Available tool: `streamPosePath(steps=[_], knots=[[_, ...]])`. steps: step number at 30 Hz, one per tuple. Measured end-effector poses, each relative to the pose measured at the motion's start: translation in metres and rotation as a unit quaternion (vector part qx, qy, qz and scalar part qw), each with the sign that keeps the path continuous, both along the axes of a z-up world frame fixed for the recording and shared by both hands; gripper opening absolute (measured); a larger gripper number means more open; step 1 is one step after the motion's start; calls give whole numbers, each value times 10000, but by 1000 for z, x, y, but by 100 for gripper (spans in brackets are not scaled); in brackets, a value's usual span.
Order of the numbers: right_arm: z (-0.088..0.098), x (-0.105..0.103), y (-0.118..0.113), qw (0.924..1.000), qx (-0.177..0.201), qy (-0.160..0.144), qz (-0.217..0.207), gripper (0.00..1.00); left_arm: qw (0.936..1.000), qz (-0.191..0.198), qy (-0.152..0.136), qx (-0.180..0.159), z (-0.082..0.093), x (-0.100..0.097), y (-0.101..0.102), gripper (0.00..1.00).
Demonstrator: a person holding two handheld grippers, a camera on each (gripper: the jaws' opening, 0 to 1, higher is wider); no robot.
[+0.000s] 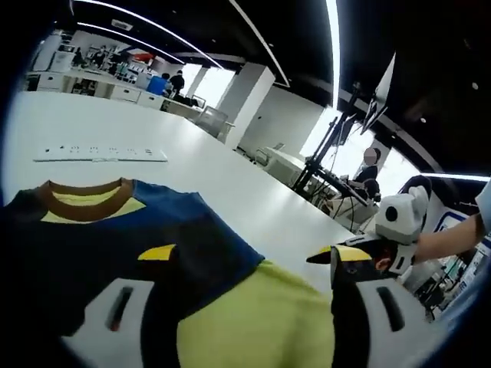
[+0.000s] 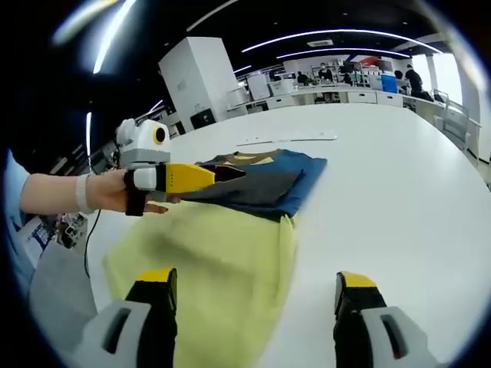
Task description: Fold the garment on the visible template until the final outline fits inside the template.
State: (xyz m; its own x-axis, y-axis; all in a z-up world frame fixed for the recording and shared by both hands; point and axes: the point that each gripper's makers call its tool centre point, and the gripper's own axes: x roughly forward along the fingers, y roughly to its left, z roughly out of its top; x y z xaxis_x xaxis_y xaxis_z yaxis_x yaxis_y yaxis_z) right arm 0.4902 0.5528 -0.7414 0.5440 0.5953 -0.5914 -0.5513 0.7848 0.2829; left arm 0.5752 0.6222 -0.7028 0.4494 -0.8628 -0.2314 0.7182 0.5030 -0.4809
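Looking at it from the claws outward, roughly:

Right gripper (image 2: 253,295): jaws are held wide apart with nothing between them, hovering over the yellow lower part of the garment (image 2: 230,253). No contact can be made out.

Left gripper (image 2: 230,174): seen from the right gripper view, its dark tips are drawn together to a point over the blue part of the garment. Whether cloth is actually pinched there can't be told. In the left gripper view its own jaws (image 1: 245,303) are spread wide, so the two views don't agree and it's left as unclear.

Hand pose: the left gripper is carried by a hand (image 2: 115,192) reaching in level from the side, wrist strap visible, forearm roughly parallel to the table (image 2: 399,169).

Garment: spread flat on the white table, blue upper part with a brown collar (image 1: 84,201), yellow part nearer the grippers. It looks partly folded already, judging by the doubled blue layer.

Template: no outline can be picked out under the cloth, so the fit can't be judged.

White strip (image 1: 100,154): lies on the table beyond the collar, well apart from the garment.

What could go wrong: if only the top layer gets caught, the fold is dragged open instead of carried over. If the yellow end is lifted unevenly, a skewed edge is likely, and the outline could spill past the template.
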Motion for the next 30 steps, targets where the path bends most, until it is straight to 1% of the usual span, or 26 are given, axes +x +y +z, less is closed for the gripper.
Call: streamPosePath(steps=[2, 4, 5, 6, 10, 14, 18, 21, 27, 29, 30], knots=[[2, 0, 3, 10000, 24, -33, 35, 87, 10000, -1, 5, -16, 3, -2, 2, 92], [3, 1, 3, 10000, -3, -49, 63, 88, 9999, 24, -60, 97, 2, -1, 5, 99], [4, 1, 3, 9999, -7, -68, 75, 88, 9999, 15, -82, 65, 4, -2, 6, 98], [5, 2, 3, 9999, -10, -68, 76, 89, 10000, -17, -67, 43, 5, -3, 8, 99], [7, 3, 2, 9999, -48, -92, 96, 92, 9999, -39, -100, 93, 11, -7, 15, 99], [12, 4, 1, 9998, -64, -146, 132, 94, 9999, 2, -136, 87, 18, -13, 31, 99], [13, 3, 2, 9997, -79, -134, 189, 100, 9997, 129, -175, 105, 23, -19, 51, 99], [12, 0, 4, 9994, -168, -102, 283, 100, 9996, 185, -183, 138, 24, -28, 65, 99], [16, -1, 10, 9992, -101, -115, 378, 100, 9989, 383, -131, 248, 21, -48, 101, 99], [17, -1, 12, 9990, -105, -135, 405, 100, 9985, 424, -106, 336, 20, -57, 116, 98], [18, -2, 13, 9990, -104, -144, 422, 100, 9980, 507, -105, 368, 21, -61, 125, 97]])
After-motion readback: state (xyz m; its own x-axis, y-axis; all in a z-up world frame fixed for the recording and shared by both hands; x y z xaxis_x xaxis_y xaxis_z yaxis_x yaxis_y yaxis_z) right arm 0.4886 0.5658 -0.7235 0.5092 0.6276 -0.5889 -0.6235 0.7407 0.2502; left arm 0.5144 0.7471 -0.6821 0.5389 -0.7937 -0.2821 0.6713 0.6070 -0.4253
